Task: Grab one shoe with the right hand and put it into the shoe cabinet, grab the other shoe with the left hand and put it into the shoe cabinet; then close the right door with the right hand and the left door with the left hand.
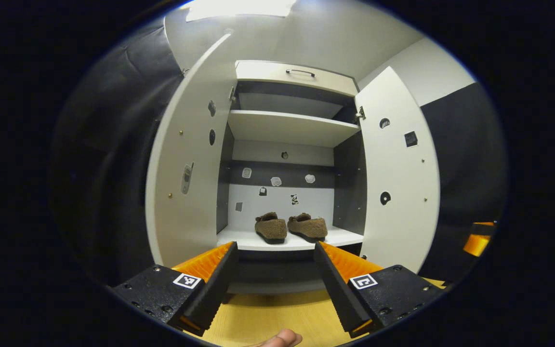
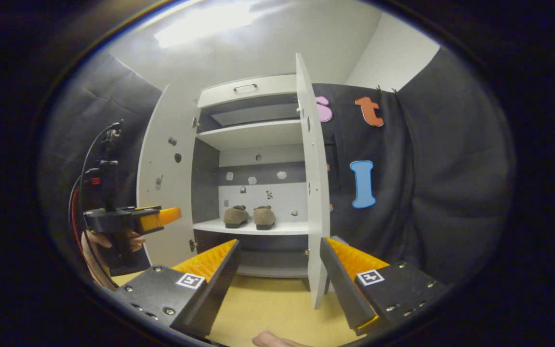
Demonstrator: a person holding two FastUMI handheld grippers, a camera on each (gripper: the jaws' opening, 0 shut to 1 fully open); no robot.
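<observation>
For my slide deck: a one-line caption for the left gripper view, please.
Both shoes sit on the shoe cabinet's lower shelf, both doors wide open, left gripper open in front.

Recording booth: black cloth wall (image 2: 431,193) drapes behind a white shoe cabinet (image 1: 287,127).

Under me runs a pale wooden floor (image 1: 268,318), bare in front of me. Black cloth (image 1: 109,159) hangs on my left, creased and slack, and more of it covers the wall on the far side (image 2: 441,193). Above the cloth the wall (image 1: 427,67) is plain white. A bright ceiling light (image 2: 205,21) glares overhead. From my right side I see black and red cables (image 2: 82,193) looping down at the left.
</observation>
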